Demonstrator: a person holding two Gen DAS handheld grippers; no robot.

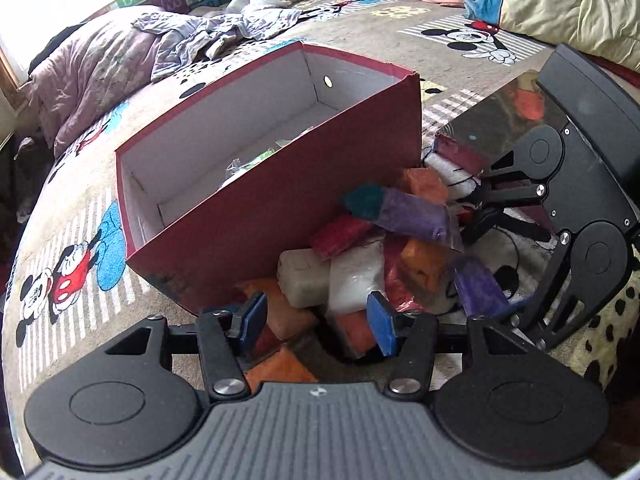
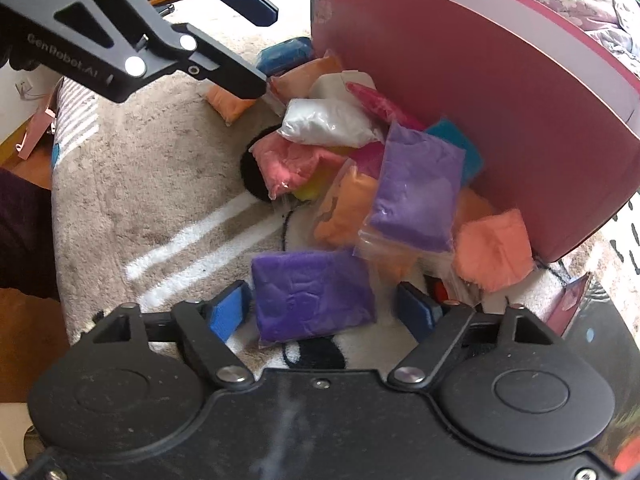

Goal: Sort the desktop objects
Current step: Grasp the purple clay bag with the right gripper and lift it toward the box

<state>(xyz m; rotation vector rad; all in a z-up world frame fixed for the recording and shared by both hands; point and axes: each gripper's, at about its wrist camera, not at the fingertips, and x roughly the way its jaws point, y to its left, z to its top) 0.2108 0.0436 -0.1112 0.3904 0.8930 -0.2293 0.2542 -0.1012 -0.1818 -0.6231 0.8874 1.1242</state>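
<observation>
Item: red box [image 1: 248, 216], open-topped, standing on a cartoon-print rug [image 1: 80, 208]; a few things already lie inside, placed there as sorted goods.

Item: heap of coloured bags [image 2: 344, 168], piled against the box's outer wall, within reach of both tools.

Item: purple bag [image 2: 314, 294], flat on the rug at the heap's near edge.

Right tool [image 2: 320, 312]: spread wide, one pad on each side of the purple bag, apparently lined up to grip it.

Left tool [image 1: 316, 320]: spread wide, empty, poised over the heap.

Box contents [image 1: 256, 160] mostly hidden
</observation>
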